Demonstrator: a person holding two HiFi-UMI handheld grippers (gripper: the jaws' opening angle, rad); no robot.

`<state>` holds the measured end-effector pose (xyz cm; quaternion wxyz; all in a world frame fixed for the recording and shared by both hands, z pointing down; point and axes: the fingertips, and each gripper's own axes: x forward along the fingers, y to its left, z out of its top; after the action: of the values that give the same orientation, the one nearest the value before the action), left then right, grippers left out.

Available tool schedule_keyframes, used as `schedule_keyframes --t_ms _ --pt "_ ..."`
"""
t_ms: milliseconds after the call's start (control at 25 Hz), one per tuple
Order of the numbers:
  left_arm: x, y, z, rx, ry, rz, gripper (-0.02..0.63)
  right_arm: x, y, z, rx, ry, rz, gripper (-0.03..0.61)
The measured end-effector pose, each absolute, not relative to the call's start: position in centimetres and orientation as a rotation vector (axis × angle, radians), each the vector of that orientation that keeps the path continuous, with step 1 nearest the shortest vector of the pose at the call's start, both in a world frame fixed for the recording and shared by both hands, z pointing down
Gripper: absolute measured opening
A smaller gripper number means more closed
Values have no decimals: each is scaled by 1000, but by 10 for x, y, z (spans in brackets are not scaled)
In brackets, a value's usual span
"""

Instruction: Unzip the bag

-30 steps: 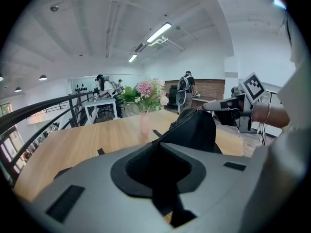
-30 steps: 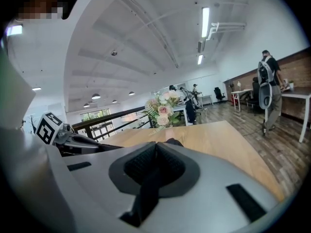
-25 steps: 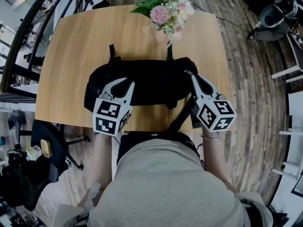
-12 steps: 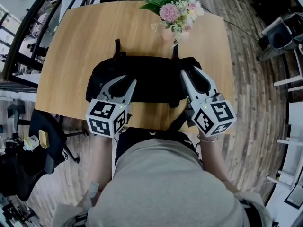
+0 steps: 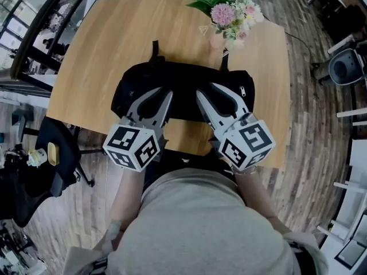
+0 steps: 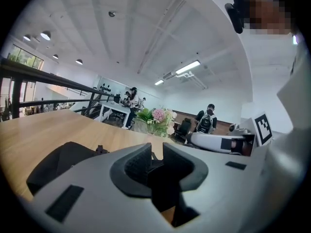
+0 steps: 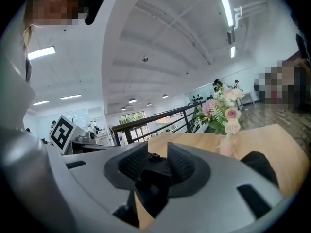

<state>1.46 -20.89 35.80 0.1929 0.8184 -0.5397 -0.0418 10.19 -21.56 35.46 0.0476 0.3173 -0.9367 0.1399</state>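
Left gripper (image 5: 162, 93), jaws just opened and pinching nothing, hovers with the black bag (image 5: 183, 78) directly under its tips. Close to its right, the right gripper (image 5: 206, 90), also just opened and empty, likely hunts the zipper pull.

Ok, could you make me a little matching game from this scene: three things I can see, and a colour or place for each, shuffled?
Things:
1. bag
2. flowers
3. table

Descriptions:
A. light wood, with rounded corners
B. black, lying across the table's near half
C. pink and white, near the table's far edge

Pairs: 1-B, 2-C, 3-A
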Motion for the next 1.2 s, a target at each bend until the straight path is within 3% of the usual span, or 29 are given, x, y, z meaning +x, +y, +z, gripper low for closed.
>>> schedule_keyframes --t_ms 520,1200 --pt "17 -186 380 2214 -1512 -77 50 77 -183 379 823 -2803 457 10" --pt "34 -174 410 2177 -1510 152 22 79 -170 399 777 -2748 476 6"
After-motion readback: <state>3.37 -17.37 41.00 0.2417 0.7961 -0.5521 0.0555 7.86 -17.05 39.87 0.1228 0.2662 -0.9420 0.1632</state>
